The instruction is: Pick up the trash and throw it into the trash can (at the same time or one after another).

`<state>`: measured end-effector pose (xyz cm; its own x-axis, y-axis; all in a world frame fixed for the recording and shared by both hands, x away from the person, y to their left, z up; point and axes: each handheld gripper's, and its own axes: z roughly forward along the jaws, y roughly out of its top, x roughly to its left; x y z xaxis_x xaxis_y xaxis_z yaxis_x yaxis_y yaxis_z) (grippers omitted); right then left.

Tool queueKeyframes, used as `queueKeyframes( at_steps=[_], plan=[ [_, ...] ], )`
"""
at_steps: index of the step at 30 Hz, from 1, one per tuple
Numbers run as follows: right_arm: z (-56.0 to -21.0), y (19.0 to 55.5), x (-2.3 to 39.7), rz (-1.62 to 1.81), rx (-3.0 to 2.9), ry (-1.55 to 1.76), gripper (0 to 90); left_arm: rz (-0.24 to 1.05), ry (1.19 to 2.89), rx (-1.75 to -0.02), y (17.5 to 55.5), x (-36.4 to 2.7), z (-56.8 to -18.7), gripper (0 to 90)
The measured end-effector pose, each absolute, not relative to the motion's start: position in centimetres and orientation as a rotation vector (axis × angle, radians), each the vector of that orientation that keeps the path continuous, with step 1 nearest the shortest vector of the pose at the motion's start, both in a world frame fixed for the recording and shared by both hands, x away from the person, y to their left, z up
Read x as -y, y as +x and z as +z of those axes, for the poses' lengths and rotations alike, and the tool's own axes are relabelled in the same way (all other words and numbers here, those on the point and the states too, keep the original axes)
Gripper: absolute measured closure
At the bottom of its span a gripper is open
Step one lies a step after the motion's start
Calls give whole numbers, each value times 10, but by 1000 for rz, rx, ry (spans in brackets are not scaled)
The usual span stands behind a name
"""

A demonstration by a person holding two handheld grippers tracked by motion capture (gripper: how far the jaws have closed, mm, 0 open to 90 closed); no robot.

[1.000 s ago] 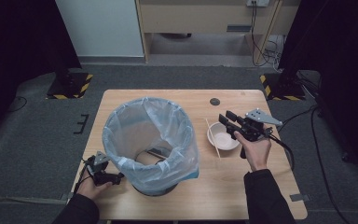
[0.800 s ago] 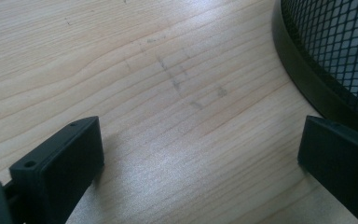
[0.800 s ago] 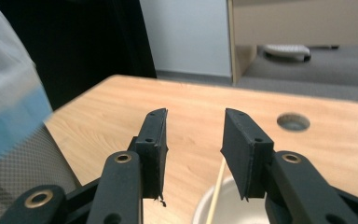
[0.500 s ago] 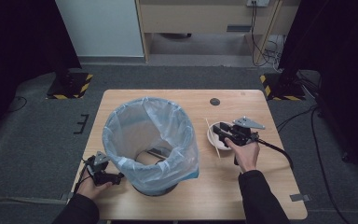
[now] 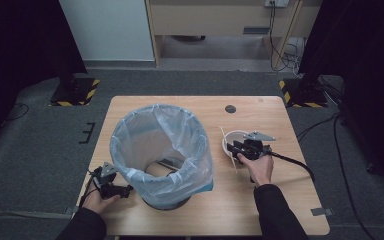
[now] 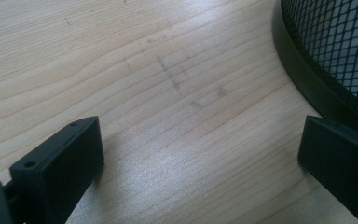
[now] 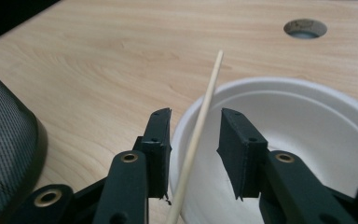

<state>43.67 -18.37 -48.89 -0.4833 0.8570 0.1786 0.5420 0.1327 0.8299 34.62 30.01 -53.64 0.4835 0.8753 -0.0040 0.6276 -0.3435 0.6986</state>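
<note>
A white paper bowl (image 5: 233, 136) sits on the wooden table (image 5: 285, 205), right of a black mesh bin (image 5: 162, 155) lined with a clear plastic bag. A thin wooden stick (image 5: 224, 136) lies across the bowl's left rim. My right gripper (image 5: 231, 148) is low over that rim. In the right gripper view its jaws (image 7: 193, 123) stand either side of the stick (image 7: 209, 91) and the bowl (image 7: 307, 121) rim; they have just been closing, and a gap shows on both sides. My left gripper (image 5: 122, 190) rests open on the table by the bin's base (image 6: 303, 79), nothing between its jaws (image 6: 200, 140).
A round cable hole (image 5: 230, 108) lies in the table behind the bowl. The bin's mesh wall (image 7: 4, 140) stands close on the left of the right gripper. Bare wood runs along the table's front and right edge.
My right gripper has come down from above the bowl to its left rim, with the stick now between its jaws. The left gripper has not moved.
</note>
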Motion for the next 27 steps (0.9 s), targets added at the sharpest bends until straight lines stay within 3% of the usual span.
queueKeyframes(
  at_steps=[27],
  plan=[
    [-500,440,178,1153,-2152,1440,852,498,2089,-1235,346,-300,-536,0]
  ],
)
